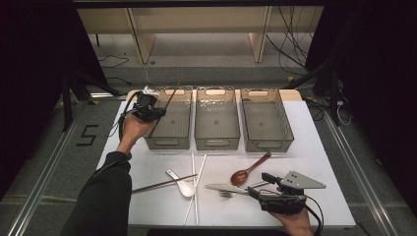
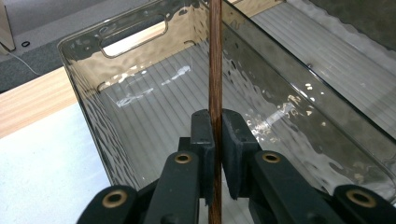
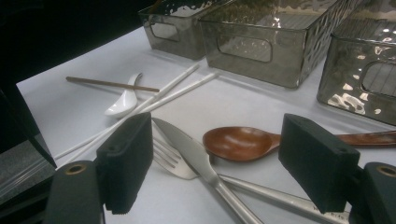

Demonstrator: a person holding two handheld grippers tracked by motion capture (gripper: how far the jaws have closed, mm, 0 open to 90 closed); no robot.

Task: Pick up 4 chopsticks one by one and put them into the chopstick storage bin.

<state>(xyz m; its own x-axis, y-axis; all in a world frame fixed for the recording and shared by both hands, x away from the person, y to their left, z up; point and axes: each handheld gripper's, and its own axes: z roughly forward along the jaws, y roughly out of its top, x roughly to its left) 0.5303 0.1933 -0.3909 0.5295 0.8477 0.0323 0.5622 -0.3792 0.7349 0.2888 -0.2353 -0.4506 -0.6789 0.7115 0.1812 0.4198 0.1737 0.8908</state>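
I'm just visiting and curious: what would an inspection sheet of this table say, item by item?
Surface: white table top, bare in places.
Job's things: brown chopstick held upright over the left bin; two more clear bins, middle bin and right bin, look empty.
Clutter: second brown chopstick, white spoon, white chopsticks, wooden spoon, knife lying over a fork.
Grippers: left tongs shut on the brown chopstick; right tongs open, low over the knife and fork.
Cables: a black cable trails from the right tongs; loose cables lie on the floor behind.
Surroundings: grey floor, wooden bench behind.
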